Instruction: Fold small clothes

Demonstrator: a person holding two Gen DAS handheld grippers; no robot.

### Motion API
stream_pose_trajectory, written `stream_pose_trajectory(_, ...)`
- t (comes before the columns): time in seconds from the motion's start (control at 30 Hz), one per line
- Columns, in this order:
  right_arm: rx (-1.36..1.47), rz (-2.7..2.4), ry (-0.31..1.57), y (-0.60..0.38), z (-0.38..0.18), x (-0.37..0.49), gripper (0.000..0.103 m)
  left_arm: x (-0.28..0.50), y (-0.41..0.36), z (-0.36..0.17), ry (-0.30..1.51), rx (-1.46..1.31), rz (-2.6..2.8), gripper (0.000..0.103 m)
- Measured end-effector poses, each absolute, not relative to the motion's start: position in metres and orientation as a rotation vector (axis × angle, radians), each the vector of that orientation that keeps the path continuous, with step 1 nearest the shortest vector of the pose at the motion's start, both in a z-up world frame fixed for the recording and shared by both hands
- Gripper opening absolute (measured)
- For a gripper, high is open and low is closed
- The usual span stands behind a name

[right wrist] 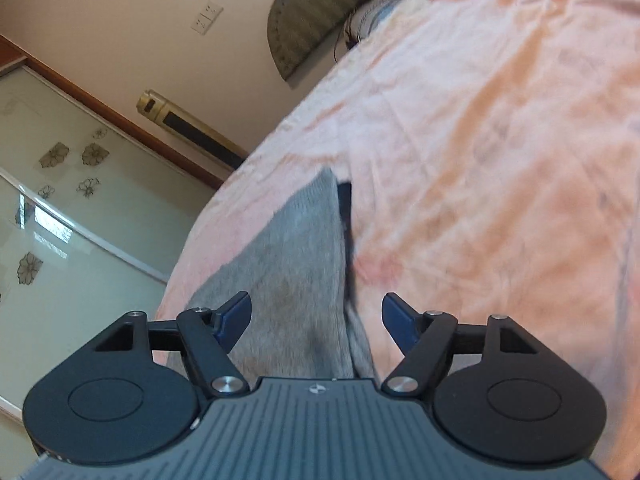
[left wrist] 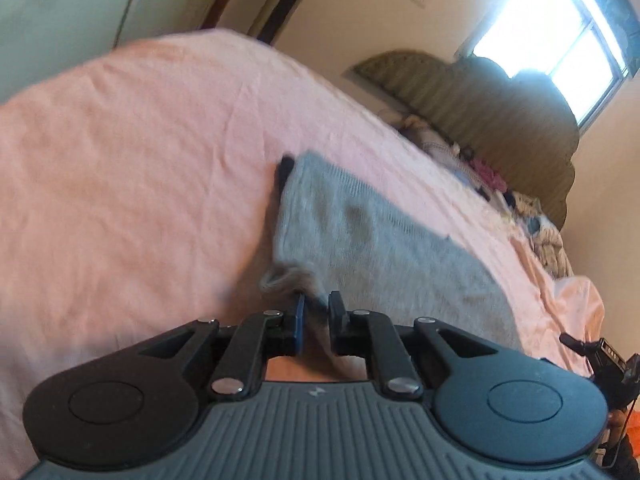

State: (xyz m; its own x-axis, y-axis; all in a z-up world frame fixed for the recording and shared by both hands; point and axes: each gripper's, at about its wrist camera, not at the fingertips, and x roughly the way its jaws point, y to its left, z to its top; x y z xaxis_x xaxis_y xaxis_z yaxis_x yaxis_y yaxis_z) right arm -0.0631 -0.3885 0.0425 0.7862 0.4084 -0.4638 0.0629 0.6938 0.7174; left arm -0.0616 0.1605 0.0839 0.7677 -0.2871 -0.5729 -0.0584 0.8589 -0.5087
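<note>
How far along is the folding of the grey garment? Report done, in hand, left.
Done: the grey garment lies fairly flat on the pink sheet, seemingly folded over once. In hand: the left gripper has its near corner between narrow jaws, grip unclear; the right gripper is open above it. Left: probably another fold, then the clothes pile by the headboard.

Blown-out window [left wrist: 560, 44] glare; motion blur

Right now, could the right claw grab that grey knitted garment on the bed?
Probably yes. The right claw is open, and the grey garment lies directly ahead between its fingers on the pink sheet, with nothing in between.
</note>
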Motion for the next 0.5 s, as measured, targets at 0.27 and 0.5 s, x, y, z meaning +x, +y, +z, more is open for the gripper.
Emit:
stream_pose_trajectory(0.27,0.478,0.181,0.686,-0.356,0.06,0.08,0.069,0.075,0.115,0.104,0.59,-0.239,0.023,0.067)
stream_pose_trajectory(0.5,0.315,0.188,0.85,-0.314,0.018,0.154,0.057,0.158,0.074,0.047,0.801,-0.082,-0.009,0.037)
